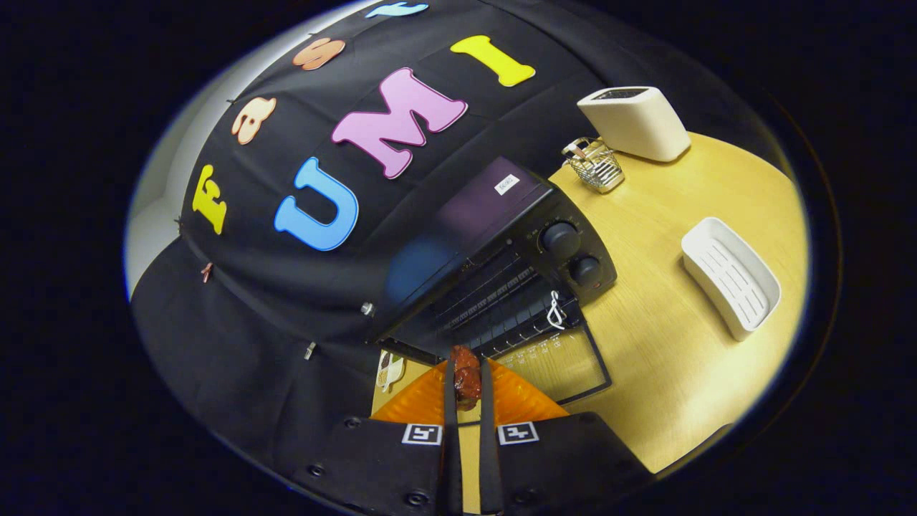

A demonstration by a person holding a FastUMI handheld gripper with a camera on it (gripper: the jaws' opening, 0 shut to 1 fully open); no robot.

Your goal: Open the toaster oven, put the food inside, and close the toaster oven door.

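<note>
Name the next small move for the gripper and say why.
Probably ease the gripper forward toward the rack. Its fingers are shut on the food, a reddish-brown piece, and the toaster oven just ahead has its door folded down, with the rack bare.

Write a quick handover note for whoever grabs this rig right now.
Tongs: shut on the food, a reddish-brown piece held between the fingers.
Toaster oven: door already open, lying flat on the wooden table; rack visible inside, just ahead of the food.
Done: door opened, food picked up.
Left: set the food on the rack, release, back out, close the door.
Beyond the oven: white tray, wire basket, white toaster.
</note>
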